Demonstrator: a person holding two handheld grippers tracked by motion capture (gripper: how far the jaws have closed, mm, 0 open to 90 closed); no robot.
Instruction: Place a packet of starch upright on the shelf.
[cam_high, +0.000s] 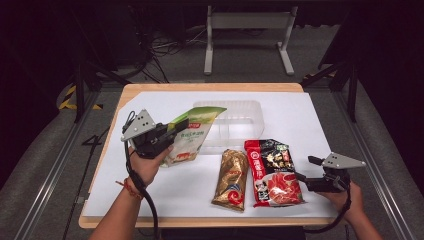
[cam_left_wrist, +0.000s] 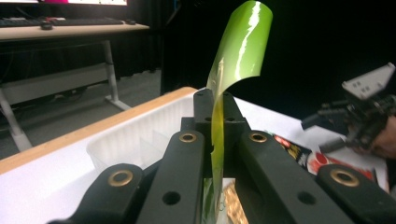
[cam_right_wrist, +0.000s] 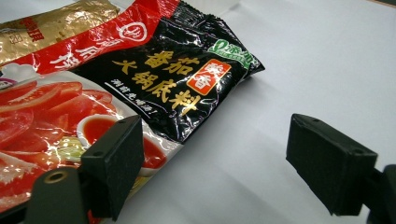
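Note:
My left gripper (cam_high: 178, 127) holds a green and white pouch (cam_high: 194, 136) lifted off the table and tilted, just left of a clear plastic container (cam_high: 235, 119). In the left gripper view the jaws (cam_left_wrist: 216, 100) are shut on the pouch's thin edge, and its green top (cam_left_wrist: 240, 42) curls above them. A gold packet (cam_high: 231, 179) and a red and black hotpot-base packet (cam_high: 272, 172) lie flat on the white sheet. My right gripper (cam_high: 306, 169) stands open at that packet's right edge, low over the sheet (cam_right_wrist: 219, 163), with the red packet (cam_right_wrist: 154, 70) beside its left fingertip (cam_right_wrist: 116, 161).
The white sheet (cam_high: 300, 120) covers most of the wooden table (cam_high: 210, 87). The clear container (cam_left_wrist: 135, 135) has dividers inside and sits at the back centre. A metal desk frame (cam_high: 247, 35) stands on the floor beyond the table. Dark rails run along both sides.

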